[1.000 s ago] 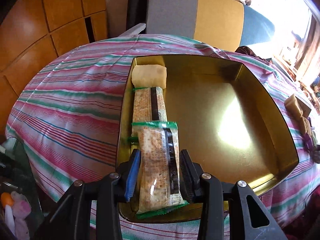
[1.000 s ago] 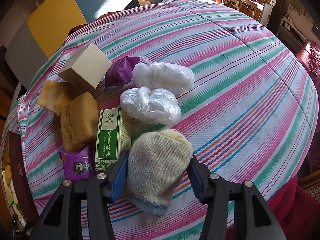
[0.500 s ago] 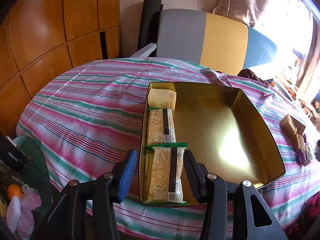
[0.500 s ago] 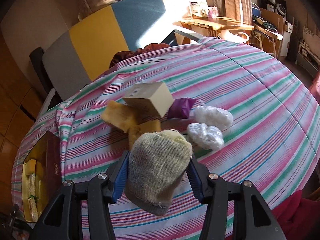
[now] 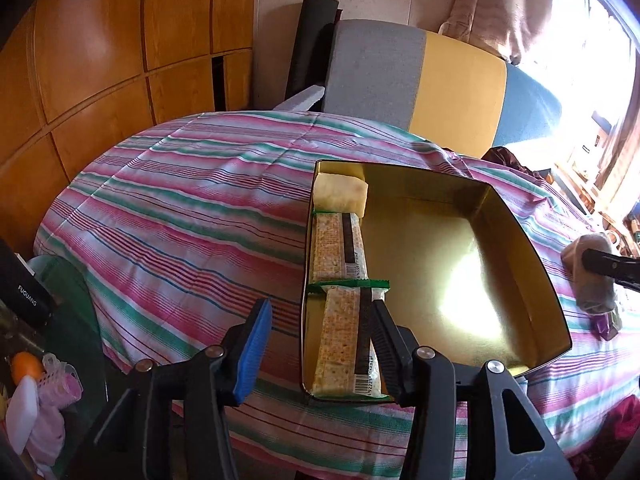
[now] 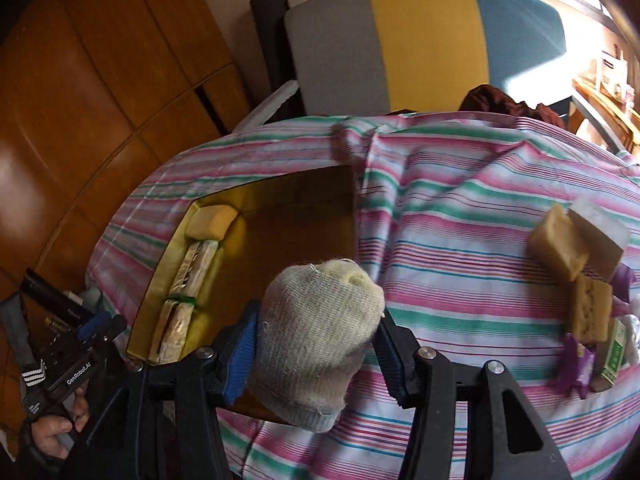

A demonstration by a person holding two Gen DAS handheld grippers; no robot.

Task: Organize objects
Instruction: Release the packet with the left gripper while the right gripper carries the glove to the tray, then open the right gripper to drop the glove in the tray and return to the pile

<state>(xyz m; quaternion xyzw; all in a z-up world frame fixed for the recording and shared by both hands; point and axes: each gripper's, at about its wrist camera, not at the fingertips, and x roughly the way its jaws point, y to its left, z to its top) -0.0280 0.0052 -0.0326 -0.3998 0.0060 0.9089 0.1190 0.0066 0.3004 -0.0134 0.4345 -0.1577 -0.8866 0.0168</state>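
A gold tin box (image 5: 520, 236) sits on the striped tablecloth. Along its left wall lie two cracker packets (image 5: 340, 248) and a yellow sponge block (image 5: 340, 196). My left gripper (image 5: 316, 344) is open and empty, pulled back at the tin's near left corner. My right gripper (image 6: 316, 348) is shut on a beige knitted sock (image 6: 316, 336) and holds it above the tin's (image 6: 280, 216) near right edge. The sock also shows at the right of the left wrist view (image 5: 592, 276).
On the cloth to the right lie brown sponge blocks (image 6: 560, 248), a cream box (image 6: 600, 228), purple packets (image 6: 576, 364) and a green carton (image 6: 614, 352). A grey-yellow-blue chair (image 5: 420, 84) stands behind the table. Clutter sits at lower left off the table.
My left gripper has let go of the near cracker packet and drawn back. My right gripper has lifted the sock off the pile and carried it left over the tin.
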